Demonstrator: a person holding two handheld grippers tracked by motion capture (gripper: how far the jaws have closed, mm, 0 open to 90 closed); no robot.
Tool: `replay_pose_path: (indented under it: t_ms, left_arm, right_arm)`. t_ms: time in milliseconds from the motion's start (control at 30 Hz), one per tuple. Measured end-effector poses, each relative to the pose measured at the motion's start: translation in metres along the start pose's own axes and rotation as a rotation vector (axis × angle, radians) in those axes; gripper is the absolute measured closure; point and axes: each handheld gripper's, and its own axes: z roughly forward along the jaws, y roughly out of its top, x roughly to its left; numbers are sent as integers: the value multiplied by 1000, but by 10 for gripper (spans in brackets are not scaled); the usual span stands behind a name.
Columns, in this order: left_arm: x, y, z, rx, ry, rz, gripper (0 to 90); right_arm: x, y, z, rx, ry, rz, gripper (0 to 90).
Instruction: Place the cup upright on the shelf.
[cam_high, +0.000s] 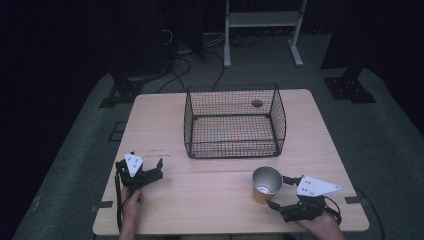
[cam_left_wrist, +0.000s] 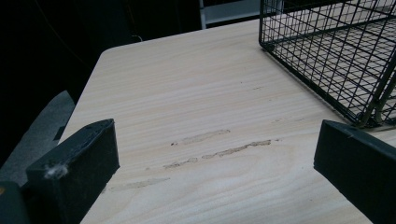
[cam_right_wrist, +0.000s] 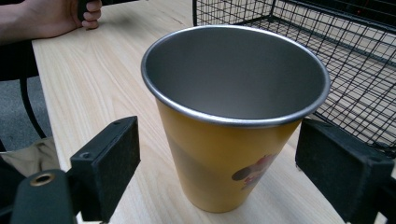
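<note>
1. Right gripper (cam_high: 278, 192), near edge of the table (cam_high: 210, 190), right side: jaws spread wide, one on either side of the cup (cam_high: 265, 184). In the right gripper view a gap shows between each pad and the cup's (cam_right_wrist: 233, 140) wall; no contact.
2. Cup: upright on the table, yellow outside, bare metal inside, small printed figure low on its wall. It stands just in front of the wire basket (cam_high: 235, 122).
3. Left gripper (cam_high: 150, 172), near left of the table: jaws wide, nothing between them, bare tabletop (cam_left_wrist: 201, 93) ahead.
4. Wire basket: black mesh, centre-far of the table, well apart from the left gripper.
</note>
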Motion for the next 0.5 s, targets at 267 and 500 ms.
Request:
replay_pose_path:
  t_ms: [267,500]
  left_arm:
    - [0,0,0,0,0,0,0]
    - [0,0,0,0,0,-1,0]
  right_arm:
    - [-1,5,5,3,-13,-13,131]
    - [-3,8,13,-1,-12,-12,131]
